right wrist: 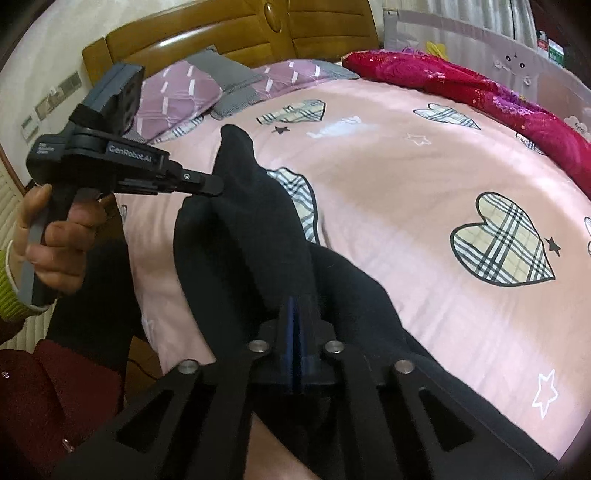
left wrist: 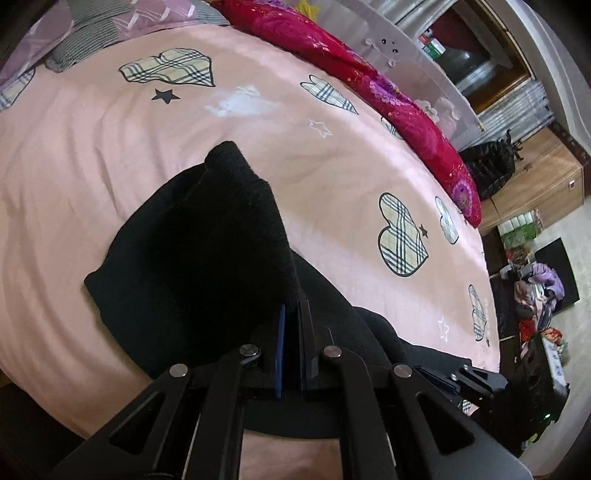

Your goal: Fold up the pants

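Note:
The black pants lie bunched on the pink bed sheet. In the left wrist view my left gripper is shut on a raised fold of the pants, its blue pads pressed together. In the right wrist view my right gripper is shut on another edge of the black pants and lifts it off the pink sheet. My left gripper also shows there at the left, held by a hand, its tips buried in the cloth.
A red flowered quilt lies along the far side of the bed by a white rail. Purple and grey pillows lean on the wooden headboard. Clutter covers the floor at the right.

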The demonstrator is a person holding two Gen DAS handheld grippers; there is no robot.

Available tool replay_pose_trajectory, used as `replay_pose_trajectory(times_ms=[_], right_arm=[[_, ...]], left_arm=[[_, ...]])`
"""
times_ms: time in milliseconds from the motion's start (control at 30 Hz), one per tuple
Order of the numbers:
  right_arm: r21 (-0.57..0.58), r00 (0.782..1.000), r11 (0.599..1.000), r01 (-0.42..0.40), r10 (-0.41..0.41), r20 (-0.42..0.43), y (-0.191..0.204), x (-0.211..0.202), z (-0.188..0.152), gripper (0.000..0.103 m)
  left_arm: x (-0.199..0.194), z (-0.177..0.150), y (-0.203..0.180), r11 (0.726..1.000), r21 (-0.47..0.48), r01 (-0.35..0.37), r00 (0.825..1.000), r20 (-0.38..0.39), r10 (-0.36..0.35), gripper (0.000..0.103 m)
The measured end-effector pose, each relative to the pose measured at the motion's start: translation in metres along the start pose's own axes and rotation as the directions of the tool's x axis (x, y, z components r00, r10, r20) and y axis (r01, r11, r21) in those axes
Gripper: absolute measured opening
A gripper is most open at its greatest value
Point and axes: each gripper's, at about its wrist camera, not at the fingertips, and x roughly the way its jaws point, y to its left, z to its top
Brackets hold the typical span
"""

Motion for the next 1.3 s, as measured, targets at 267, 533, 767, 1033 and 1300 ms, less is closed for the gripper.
replay_pose_trajectory(times_ms=[267, 533, 767, 1033, 1300], right_arm=[[-0.016, 0.992, 0.994, 0.107, -0.108, -0.071, 0.001, 0.037, -0.002, 0.052], [-0.07, 0.996, 0.996, 0.046, -0.051, -0.079, 0.024, 0.017, 0.003, 0.01], [-0.111, 0.983, 0.993, 0.029, -0.049, -0.175, 0.046, 0.042, -0.01, 0.011], [-0.046, 0.982, 0.999, 0.014, -0.023, -0.187, 0.042, 0.039, -0.009, 0.056], [0.175, 0.994, 0.981, -0.087, 0.096, -0.045, 0.007, 0.018, 0.017, 0.056]], left_arm=[[0.003, -0.009, 0.008, 1.0, -0.016, 0.011, 1.0, -0.003, -0.011, 0.003], [-0.012, -0.028, 0.022, 1.0, -0.014, 0.022, 1.0, 0.021, -0.022, 0.003], [0.0, -0.051, 0.065, 0.997, -0.083, 0.006, 1.0, -0.027, -0.008, 0.004], [-0.011, -0.053, 0.088, 0.991, -0.113, -0.078, 0.997, -0.012, 0.077, 0.014], [-0.017, -0.037, 0.104, 0.966, -0.23, -0.122, 0.993, -0.031, 0.118, 0.069]])
